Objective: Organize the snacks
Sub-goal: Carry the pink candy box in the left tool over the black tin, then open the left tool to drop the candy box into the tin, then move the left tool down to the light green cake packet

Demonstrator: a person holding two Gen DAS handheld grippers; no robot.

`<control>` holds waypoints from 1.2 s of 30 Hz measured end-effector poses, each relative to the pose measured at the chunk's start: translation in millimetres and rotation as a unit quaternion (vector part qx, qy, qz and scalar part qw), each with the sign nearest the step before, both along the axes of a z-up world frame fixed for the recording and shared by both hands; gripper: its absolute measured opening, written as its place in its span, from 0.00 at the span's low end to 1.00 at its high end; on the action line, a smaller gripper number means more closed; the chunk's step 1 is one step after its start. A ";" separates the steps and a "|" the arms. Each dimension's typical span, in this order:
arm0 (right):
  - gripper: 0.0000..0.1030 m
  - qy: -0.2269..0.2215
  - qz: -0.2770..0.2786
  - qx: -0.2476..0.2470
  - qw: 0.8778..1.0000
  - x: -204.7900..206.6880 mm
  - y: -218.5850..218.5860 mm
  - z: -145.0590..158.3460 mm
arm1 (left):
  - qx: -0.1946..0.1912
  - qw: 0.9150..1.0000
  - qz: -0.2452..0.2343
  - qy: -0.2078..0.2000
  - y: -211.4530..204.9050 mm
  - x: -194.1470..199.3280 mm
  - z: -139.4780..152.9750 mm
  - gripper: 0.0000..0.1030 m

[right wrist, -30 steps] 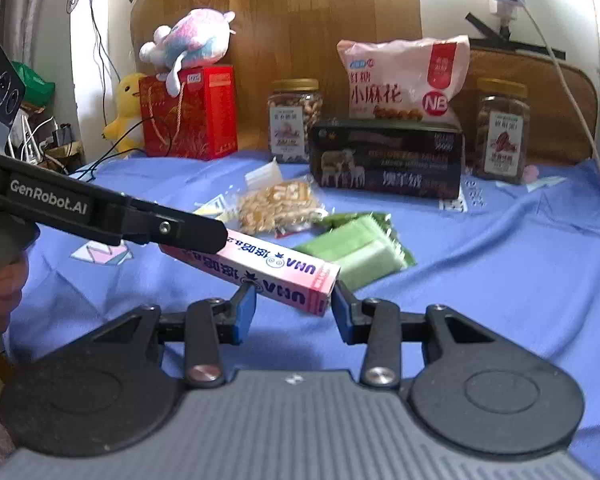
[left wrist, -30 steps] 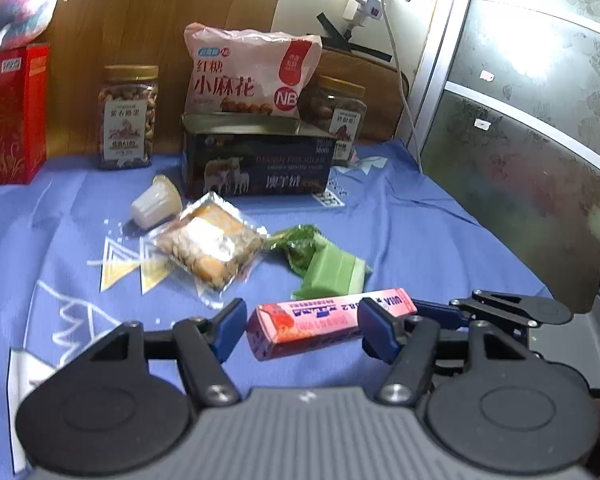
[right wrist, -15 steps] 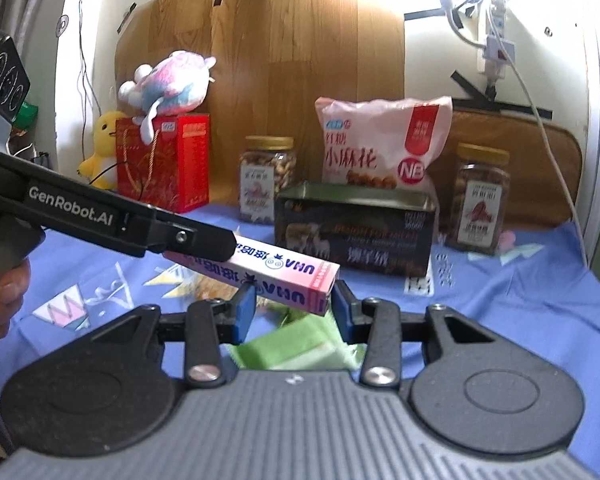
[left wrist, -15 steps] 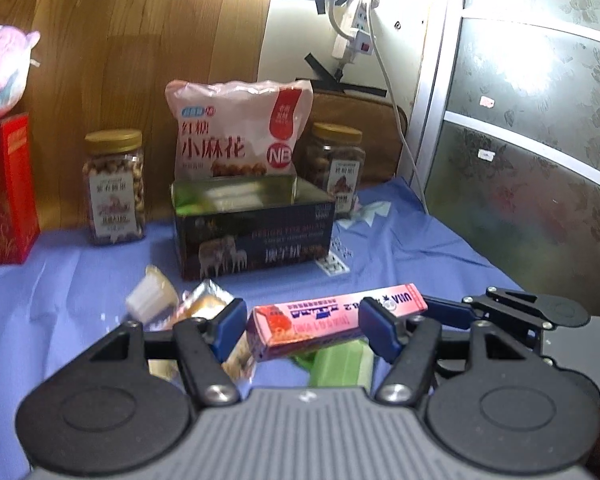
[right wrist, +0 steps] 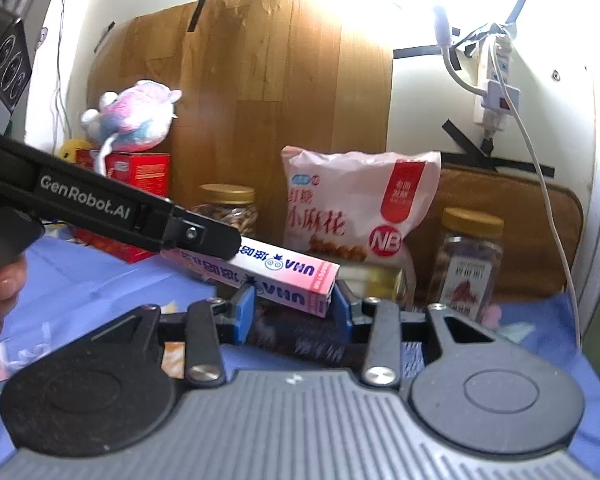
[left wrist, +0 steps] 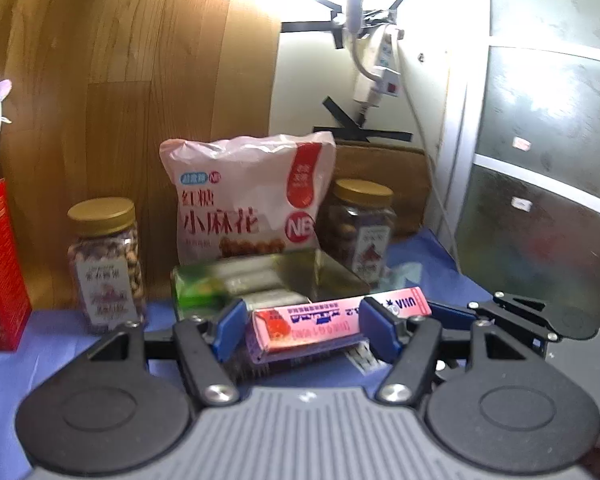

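Note:
A long pink candy box [left wrist: 324, 322] hangs in the air, held at both ends. My left gripper [left wrist: 304, 320] is shut on its left part, and the box runs on past the right pad. In the right wrist view my right gripper [right wrist: 294, 304] is shut across the box's [right wrist: 288, 276] near end. One left finger [right wrist: 204, 236] lies over the far part. Just behind and below the box stands an open dark tin [left wrist: 340, 276] with green packets [left wrist: 204, 292] inside.
A pink snack bag [left wrist: 252, 200] leans behind the tin, with a nut jar [left wrist: 104, 264] on one side and a second jar [left wrist: 360, 232] on the other. A red box [left wrist: 0, 264] stands left on the blue cloth [left wrist: 60, 344]. A power strip and cable [right wrist: 496, 80] hang at right. A hand [right wrist: 0, 292] holds the left gripper.
Both grippers have risen with the pink box and come closer to the tin. The loose snacks on the cloth have dropped out of view, and the tin's inside now shows.

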State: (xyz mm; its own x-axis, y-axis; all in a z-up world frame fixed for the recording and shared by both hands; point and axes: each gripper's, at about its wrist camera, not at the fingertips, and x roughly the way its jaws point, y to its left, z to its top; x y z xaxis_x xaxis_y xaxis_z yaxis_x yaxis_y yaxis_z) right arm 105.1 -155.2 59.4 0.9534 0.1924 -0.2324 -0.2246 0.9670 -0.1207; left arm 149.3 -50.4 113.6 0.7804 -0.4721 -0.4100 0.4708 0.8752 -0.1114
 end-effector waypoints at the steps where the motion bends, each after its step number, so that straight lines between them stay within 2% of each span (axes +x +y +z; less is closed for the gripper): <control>1: 0.43 0.000 0.000 0.000 1.000 8.3 -2.3 0.8 | -0.002 1.000 0.002 0.001 -1.5 8.6 -0.2 0.61; 9: 0.43 0.017 -0.007 0.000 1.000 77.7 -17.5 -10.9 | -0.018 0.999 0.028 0.035 -11.2 85.1 -16.9 0.61; 13: 0.43 0.025 -0.014 -0.003 1.000 100.4 -19.5 -21.5 | -0.023 0.998 0.038 0.047 -15.1 108.6 -28.6 0.61; 14: 0.44 0.029 -0.015 -0.002 0.999 105.6 -20.6 -23.7 | -0.021 0.998 0.041 0.050 -16.8 113.1 -31.7 0.62; 16: 0.46 0.040 -0.014 -0.004 0.999 113.2 -20.8 -28.7 | -0.014 0.997 0.044 0.058 -20.6 120.2 -38.5 0.69; 18: 0.51 0.037 -0.017 0.001 0.999 114.8 -21.9 -31.0 | -0.001 0.997 0.046 0.067 -24.6 124.4 -44.8 0.70; 22: 0.51 0.025 -0.022 0.016 0.999 102.6 -28.1 -25.2 | -0.004 0.997 0.046 0.061 -19.7 113.2 -43.5 0.72; 26: 0.51 0.025 -0.028 0.050 0.998 79.3 -40.3 -20.0 | -0.018 0.998 0.034 0.050 -4.7 85.3 -33.5 0.72; 28: 0.51 0.044 -0.016 0.070 0.996 66.7 -45.8 -22.9 | -0.026 0.998 0.019 0.057 4.0 67.1 -34.1 0.72; 31: 0.50 0.097 0.012 0.089 0.991 50.1 -46.6 -34.6 | -0.037 0.995 -0.004 0.088 13.4 45.2 -42.4 0.72; 33: 0.50 0.135 0.027 0.098 0.986 39.1 -44.7 -45.2 | -0.045 0.992 -0.020 0.113 17.8 29.8 -51.9 0.72; 36: 0.50 0.168 0.040 0.114 0.978 20.4 -41.9 -55.7 | -0.060 0.986 -0.048 0.149 23.3 6.4 -65.6 0.72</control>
State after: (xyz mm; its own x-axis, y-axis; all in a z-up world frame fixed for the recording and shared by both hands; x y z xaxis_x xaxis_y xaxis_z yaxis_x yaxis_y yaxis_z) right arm 125.5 -197.2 3.7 0.8103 0.3472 -0.4721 -0.2911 0.9376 0.1900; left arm 155.7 -27.2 48.0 0.5824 -0.5977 -0.5510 0.4817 0.7997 -0.3583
